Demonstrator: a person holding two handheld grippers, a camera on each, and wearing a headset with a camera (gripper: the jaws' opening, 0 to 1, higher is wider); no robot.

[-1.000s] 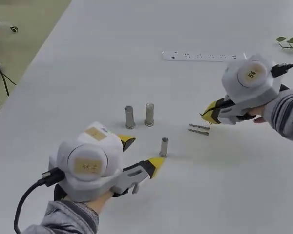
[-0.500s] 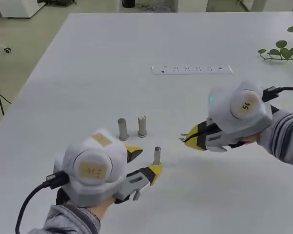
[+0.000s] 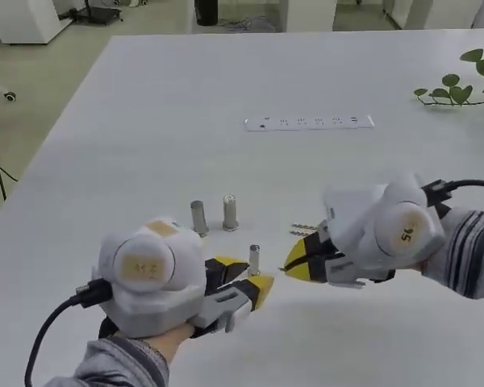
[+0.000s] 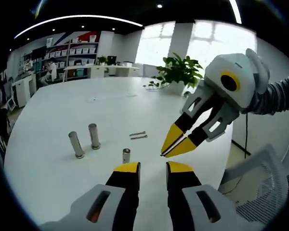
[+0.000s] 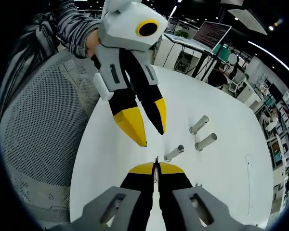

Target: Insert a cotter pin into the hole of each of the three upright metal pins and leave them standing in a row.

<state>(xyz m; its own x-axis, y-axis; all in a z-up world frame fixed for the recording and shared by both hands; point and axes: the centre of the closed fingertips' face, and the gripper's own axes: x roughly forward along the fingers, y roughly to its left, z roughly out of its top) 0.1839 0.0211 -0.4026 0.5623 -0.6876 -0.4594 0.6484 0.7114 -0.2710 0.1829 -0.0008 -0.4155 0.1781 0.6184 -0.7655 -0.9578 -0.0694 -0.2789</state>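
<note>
Cotter pin [image 5: 156, 174] pinched in the clenched right gripper [image 3: 290, 264].
It hangs at 3 o'clock of the nearest upright metal pin [image 3: 254, 260] on the tabletop [image 3: 226, 81]; two other pins [image 3: 198, 218] stand at 11 o'clock, spare cotter pins [image 3: 304, 230] at 1 o'clock, released left gripper [image 3: 252, 275] at 6 o'clock.

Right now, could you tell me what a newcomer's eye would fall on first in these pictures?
The yellow-tipped right tongs, shut on a thin cotter pin, point at the open left tongs by the nearest metal pin. Two more metal pins stand just behind, with two spare cotter pins lying to their right.
</note>
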